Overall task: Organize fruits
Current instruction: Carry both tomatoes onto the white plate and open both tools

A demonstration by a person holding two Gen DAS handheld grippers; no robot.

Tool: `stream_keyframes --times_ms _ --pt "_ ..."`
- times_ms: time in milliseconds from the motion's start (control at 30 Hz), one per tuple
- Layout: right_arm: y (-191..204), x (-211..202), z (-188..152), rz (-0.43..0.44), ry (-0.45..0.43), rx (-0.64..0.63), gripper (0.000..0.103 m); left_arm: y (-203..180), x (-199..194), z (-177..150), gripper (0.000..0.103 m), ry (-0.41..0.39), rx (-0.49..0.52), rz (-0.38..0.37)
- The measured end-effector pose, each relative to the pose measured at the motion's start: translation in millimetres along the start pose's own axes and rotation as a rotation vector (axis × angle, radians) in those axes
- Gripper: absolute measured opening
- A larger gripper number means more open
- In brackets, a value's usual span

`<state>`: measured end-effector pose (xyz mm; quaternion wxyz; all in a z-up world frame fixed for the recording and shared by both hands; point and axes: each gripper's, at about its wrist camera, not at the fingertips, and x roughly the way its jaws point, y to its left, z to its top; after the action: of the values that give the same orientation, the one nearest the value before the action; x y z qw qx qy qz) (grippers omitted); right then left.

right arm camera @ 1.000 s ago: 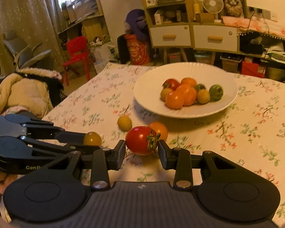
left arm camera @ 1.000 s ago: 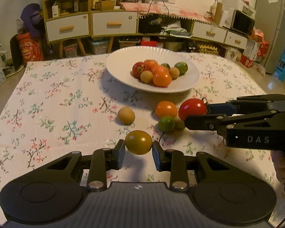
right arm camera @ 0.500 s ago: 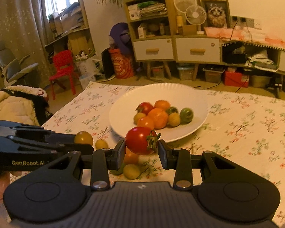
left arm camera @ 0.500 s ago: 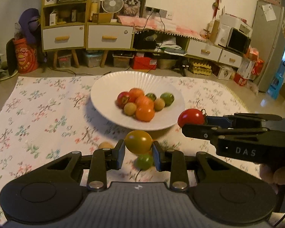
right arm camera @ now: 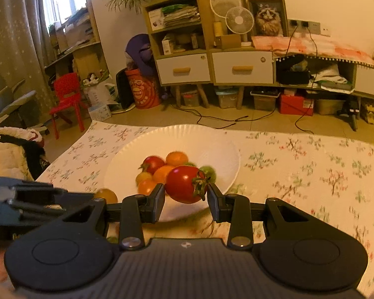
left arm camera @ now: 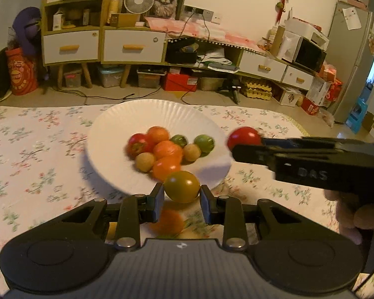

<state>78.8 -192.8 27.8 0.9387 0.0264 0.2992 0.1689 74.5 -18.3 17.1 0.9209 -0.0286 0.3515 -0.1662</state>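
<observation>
My left gripper (left arm camera: 182, 198) is shut on an olive-yellow tomato (left arm camera: 182, 186), held above the near rim of the white plate (left arm camera: 112, 129). The plate holds several red, orange, green and tan fruits (left arm camera: 167, 149). My right gripper (right arm camera: 186, 194) is shut on a red tomato (right arm camera: 184, 184) with a green stem, over the plate's (right arm camera: 217, 147) near right part. In the left wrist view that red tomato (left arm camera: 244, 136) shows at the plate's right edge. In the right wrist view the olive tomato (right arm camera: 106, 195) appears at the left. A blurred orange fruit (left arm camera: 167, 221) lies on the cloth below my left gripper.
The floral tablecloth (left arm camera: 37, 154) covers the table, whose far edge runs just behind the plate. A person's hand (left arm camera: 356, 214) grips the right tool. Beyond stand shelves with drawers (left arm camera: 132, 47), a fridge (left arm camera: 349, 57) and a red chair (right arm camera: 67, 97).
Both grippers have advanced toward the plate with their tomatoes and risen a little. The loose fruits on the cloth have slid down under the grippers, mostly out of sight.
</observation>
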Motion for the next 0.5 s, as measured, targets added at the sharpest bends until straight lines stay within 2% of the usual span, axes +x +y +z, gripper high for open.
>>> stream_keyframes --times_ms 267,500 --pt "-9.6 20.1 12.1 -0.004 0.024 -0.046 0.034 -12.7 27.1 9.1 0.029 0.001 -0.028 0.009" --pt "-22.3 47.4 20.8 0.053 0.088 -0.044 0.034 -17.8 43.5 7.7 0.029 0.017 -0.023 0.026"
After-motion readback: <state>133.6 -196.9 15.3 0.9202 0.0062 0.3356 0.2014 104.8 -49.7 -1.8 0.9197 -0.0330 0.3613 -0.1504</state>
